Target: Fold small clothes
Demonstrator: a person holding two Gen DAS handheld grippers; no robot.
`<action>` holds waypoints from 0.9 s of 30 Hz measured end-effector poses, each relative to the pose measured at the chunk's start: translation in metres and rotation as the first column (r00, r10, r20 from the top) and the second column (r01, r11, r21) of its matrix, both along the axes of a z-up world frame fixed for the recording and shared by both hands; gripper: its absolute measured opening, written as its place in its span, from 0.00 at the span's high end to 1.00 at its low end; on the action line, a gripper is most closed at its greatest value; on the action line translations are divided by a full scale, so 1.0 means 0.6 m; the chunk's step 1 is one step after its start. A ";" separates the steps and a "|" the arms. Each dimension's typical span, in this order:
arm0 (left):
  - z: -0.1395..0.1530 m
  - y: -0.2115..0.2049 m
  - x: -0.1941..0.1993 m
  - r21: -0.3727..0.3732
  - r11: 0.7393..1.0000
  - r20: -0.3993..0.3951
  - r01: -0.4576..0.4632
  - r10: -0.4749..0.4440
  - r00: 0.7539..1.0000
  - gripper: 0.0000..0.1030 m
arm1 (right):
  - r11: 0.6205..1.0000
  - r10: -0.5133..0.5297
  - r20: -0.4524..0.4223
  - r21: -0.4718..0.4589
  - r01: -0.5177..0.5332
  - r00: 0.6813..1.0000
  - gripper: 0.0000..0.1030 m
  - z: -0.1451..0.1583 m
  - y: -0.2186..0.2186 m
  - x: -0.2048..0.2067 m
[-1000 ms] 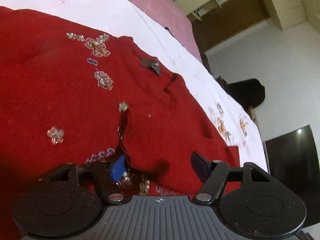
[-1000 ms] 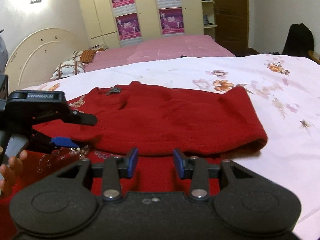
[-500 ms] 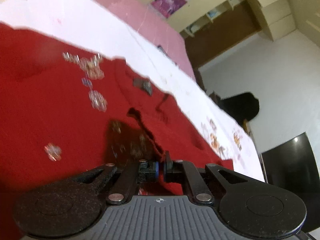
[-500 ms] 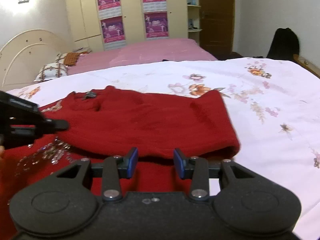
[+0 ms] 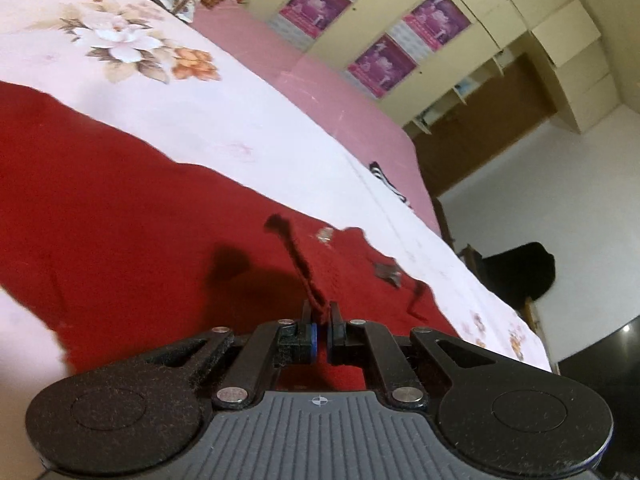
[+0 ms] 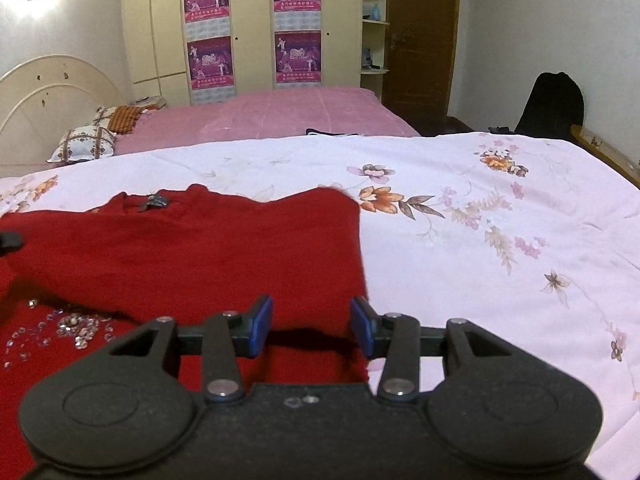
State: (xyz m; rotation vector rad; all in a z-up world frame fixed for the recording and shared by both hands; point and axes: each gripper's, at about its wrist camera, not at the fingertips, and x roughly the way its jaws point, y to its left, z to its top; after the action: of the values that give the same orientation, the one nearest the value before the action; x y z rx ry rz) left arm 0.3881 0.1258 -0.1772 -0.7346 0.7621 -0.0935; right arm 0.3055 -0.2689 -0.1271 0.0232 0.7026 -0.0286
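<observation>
The red knitted sweater with sequin trim (image 6: 208, 256) is lying part-folded on the floral white bedsheet (image 6: 480, 216). The left gripper (image 5: 320, 330) is pinching a raised knit edge, jaws together on it. The right gripper (image 6: 312, 324) is hovering with jaws apart over the folded hem. The fabric appears soft, limp and light; edges and corners are offering the surest hold, clear of sequins.

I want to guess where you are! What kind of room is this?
A bedroom, most likely. There's a bed with a headboard and pillows, a flowery bedspread, and tall wardrobes along the wall. A red sweater lies on the bedspread.
</observation>
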 end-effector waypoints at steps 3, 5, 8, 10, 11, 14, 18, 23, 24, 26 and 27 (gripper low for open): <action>-0.007 0.010 -0.005 0.007 1.000 0.000 -0.017 0.017 1.000 0.96 | 1.000 -0.021 -0.006 -0.001 0.021 1.000 0.56 -0.004 -0.005 0.014; -0.014 0.020 -0.015 0.010 0.999 -0.005 -0.030 0.030 1.000 0.96 | 0.999 -0.037 -0.025 0.002 0.038 0.999 0.56 -0.012 -0.012 0.022; -0.034 0.025 -0.012 0.023 0.999 -0.031 -0.031 0.031 0.999 0.96 | 0.997 -0.057 -0.078 0.047 0.060 0.995 0.60 -0.030 -0.026 0.030; -0.048 0.023 -0.017 0.029 0.999 -0.063 -0.020 0.022 0.998 0.96 | 0.995 -0.061 -0.118 0.071 0.070 0.991 0.60 -0.044 -0.029 0.035; -0.052 0.019 -0.016 0.034 0.999 -0.072 -0.019 0.021 0.997 0.96 | 0.993 -0.059 -0.129 0.092 0.071 0.990 0.65 -0.050 -0.031 0.037; -0.058 0.018 -0.022 0.035 0.999 -0.082 -0.022 0.025 0.996 0.96 | 0.989 -0.045 -0.129 0.137 0.062 0.991 0.86 -0.051 -0.036 0.035; -0.054 0.014 -0.020 0.052 0.999 -0.065 -0.004 0.008 0.998 0.96 | 0.985 -0.062 -0.087 0.152 0.075 0.994 0.88 -0.033 -0.052 0.022; -0.064 0.020 -0.025 0.038 0.999 -0.078 -0.031 0.034 0.996 0.96 | 0.991 -0.052 -0.117 0.117 0.066 0.992 0.88 -0.046 -0.045 0.019; -0.058 0.021 -0.029 0.039 0.999 -0.066 -0.035 0.037 0.997 0.96 | 0.991 -0.046 -0.109 0.117 0.058 0.993 0.87 -0.042 -0.044 0.018; -0.049 0.025 -0.031 0.051 0.998 -0.044 -0.031 0.034 0.998 0.96 | 0.992 -0.030 -0.096 0.118 0.042 0.995 0.73 -0.032 -0.040 0.018; -0.049 0.025 -0.029 0.070 0.997 -0.049 -0.027 0.030 0.998 0.96 | 0.992 -0.021 -0.082 0.124 0.031 0.996 0.71 -0.027 -0.040 0.020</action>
State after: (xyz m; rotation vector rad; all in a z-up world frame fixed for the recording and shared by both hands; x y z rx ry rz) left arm 0.3705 0.1409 -0.2066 -0.6839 0.7980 -0.0229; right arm 0.3175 -0.2929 -0.1433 0.1519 0.7841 -0.0103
